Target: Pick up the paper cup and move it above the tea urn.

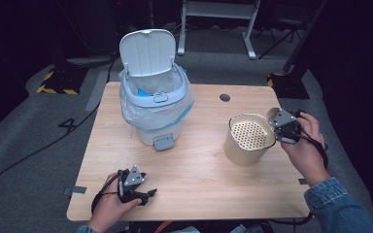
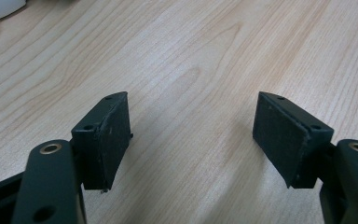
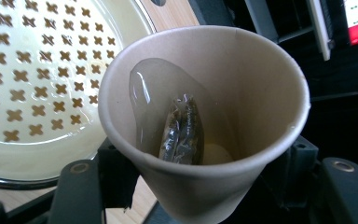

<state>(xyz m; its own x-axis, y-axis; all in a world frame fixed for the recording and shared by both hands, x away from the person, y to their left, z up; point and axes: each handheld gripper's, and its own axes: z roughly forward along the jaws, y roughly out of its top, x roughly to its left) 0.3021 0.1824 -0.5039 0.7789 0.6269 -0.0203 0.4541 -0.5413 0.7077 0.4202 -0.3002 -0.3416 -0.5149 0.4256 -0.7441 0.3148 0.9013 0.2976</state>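
My right gripper is shut on a brown paper cup and holds it tilted at the right rim of a beige bucket. A perforated strainer covers the top of the bucket. In the right gripper view the jaws of this gripper clasp the cup from both sides. Clear liquid and a tea bag lie along the cup's lower wall, beside the strainer. My left gripper rests near the table's front left edge, open over bare wood.
A white pedal bin with a plastic liner stands at the back left of the wooden table, its lid raised. A round cable hole sits near the back edge. Dark floor, cables and stands surround the table.
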